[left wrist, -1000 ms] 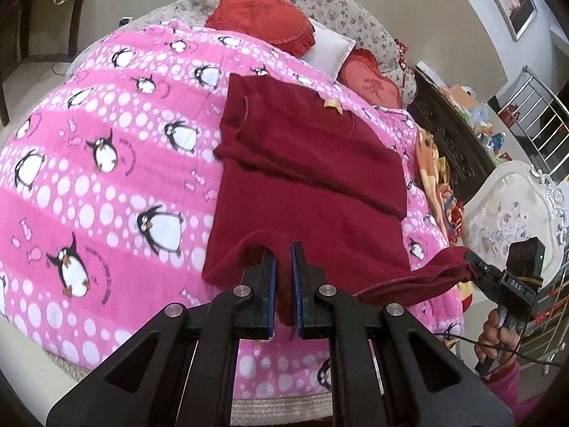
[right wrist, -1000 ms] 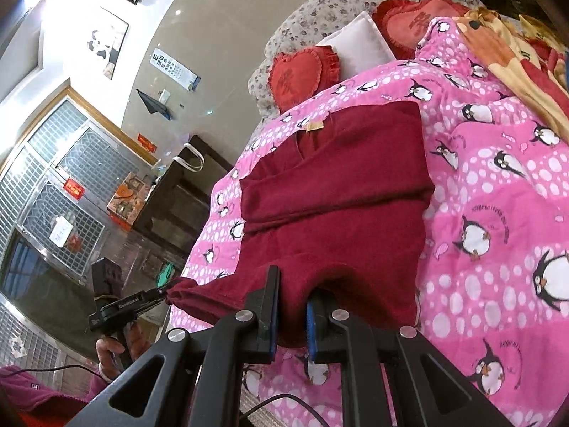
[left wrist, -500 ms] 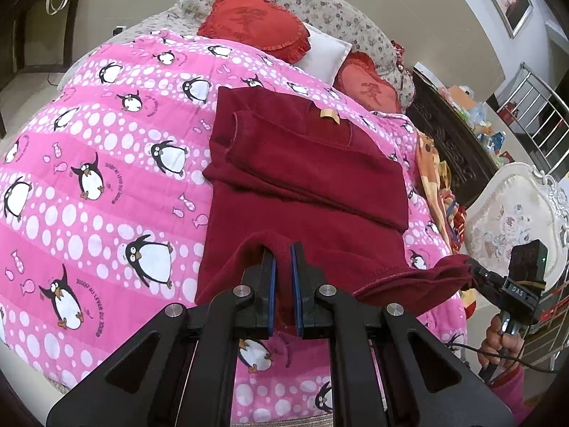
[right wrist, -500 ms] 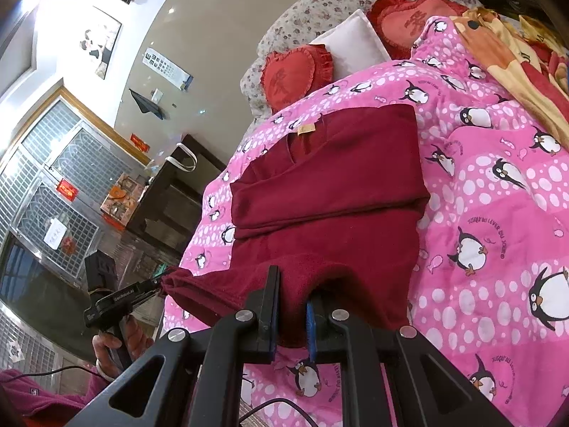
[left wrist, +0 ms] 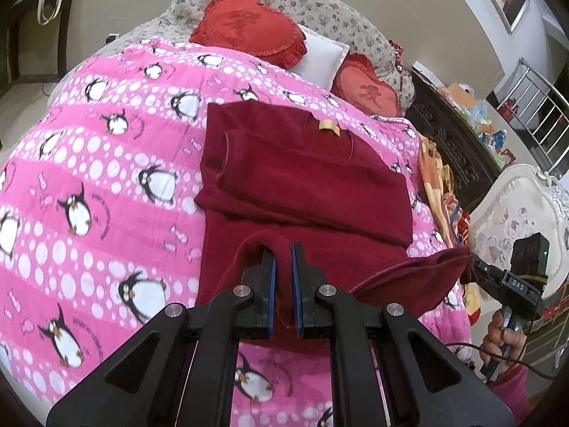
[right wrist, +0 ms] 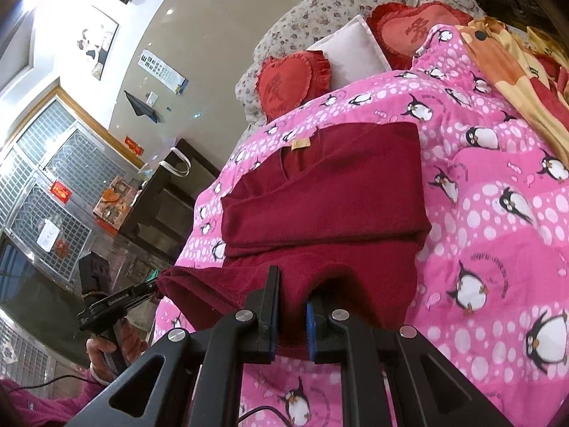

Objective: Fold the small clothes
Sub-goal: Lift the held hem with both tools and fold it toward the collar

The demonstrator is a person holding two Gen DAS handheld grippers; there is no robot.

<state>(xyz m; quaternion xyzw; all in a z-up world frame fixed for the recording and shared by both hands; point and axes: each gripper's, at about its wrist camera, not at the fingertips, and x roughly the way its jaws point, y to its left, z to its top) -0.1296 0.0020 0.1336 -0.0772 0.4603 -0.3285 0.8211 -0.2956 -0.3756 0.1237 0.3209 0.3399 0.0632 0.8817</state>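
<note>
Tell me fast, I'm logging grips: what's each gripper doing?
Left gripper: closed on the maroon sweater's hem.
Right gripper: closed on the same hem.

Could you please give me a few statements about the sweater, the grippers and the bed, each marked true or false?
1. Both grippers are shut on the hem of the dark red sweater. True: the left gripper and the right gripper each pinch it.
2. The sweater's sleeves are spread out flat to the sides. False: they are folded across its chest.
3. The sweater lies on a pink penguin blanket. True.
4. The tan neck label is at the end that the grippers hold. False: it is at the far end, toward the pillows.
5. Two red heart cushions flank a white pillow. True.
</note>
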